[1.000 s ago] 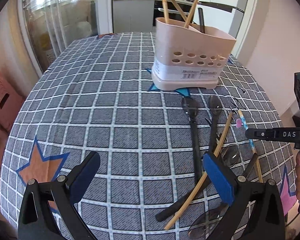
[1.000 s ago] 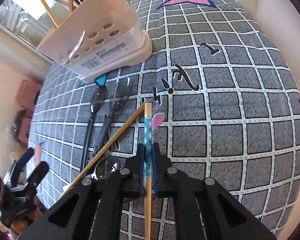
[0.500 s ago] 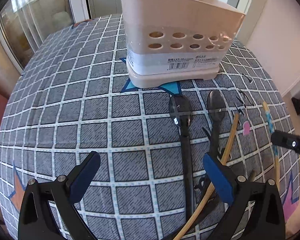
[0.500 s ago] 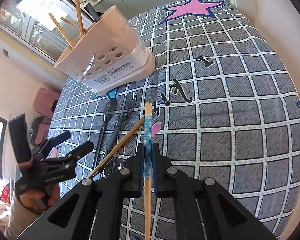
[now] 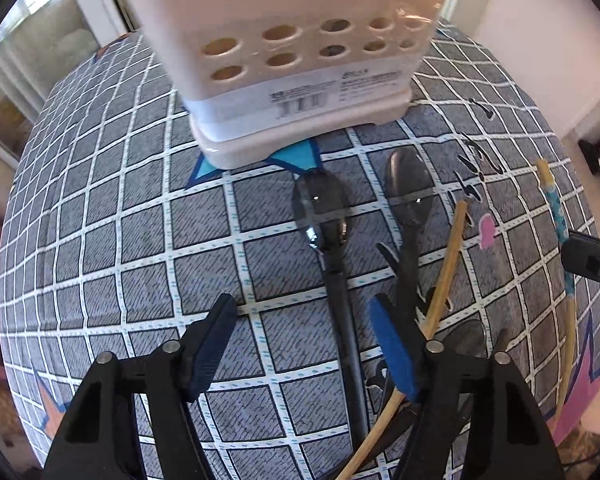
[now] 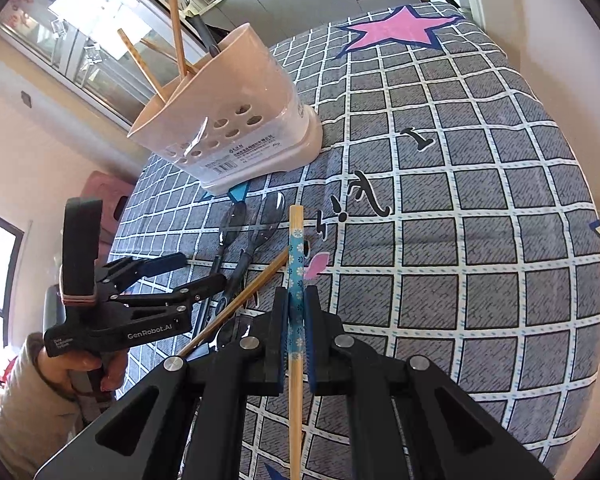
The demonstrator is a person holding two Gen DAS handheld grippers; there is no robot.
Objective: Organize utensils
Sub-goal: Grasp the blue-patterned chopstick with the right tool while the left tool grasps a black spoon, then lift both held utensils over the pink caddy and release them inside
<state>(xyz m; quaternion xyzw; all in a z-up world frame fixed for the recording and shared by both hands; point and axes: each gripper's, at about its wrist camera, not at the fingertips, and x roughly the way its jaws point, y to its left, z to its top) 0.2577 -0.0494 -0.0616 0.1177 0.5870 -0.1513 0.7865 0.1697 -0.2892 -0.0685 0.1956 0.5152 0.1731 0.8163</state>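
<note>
A beige utensil holder [image 5: 292,52] [image 6: 228,128] with round holes stands on the checked tablecloth, with chopsticks and a dark handle inside. Two black spoons [image 5: 332,240] [image 5: 408,216] and a plain wooden chopstick [image 5: 444,276] lie in front of it. My left gripper [image 5: 304,344] is open, its fingers on either side of the left spoon's handle, low over the cloth; it also shows in the right wrist view [image 6: 188,272]. My right gripper [image 6: 296,308] is shut on a blue-flowered chopstick [image 6: 296,248] [image 5: 556,208], held above the cloth.
The grey checked tablecloth [image 6: 460,200] has a pink star [image 6: 392,28] at the far end and drops off at the round table's edges. More dark utensils [image 5: 468,332] lie under the chopstick. Glass doors and a kitchen counter lie beyond.
My left gripper moved forward and down toward the holder, coming over the left spoon's handle. My right gripper lifted the blue-flowered chopstick and tilted up, still shut on it.
</note>
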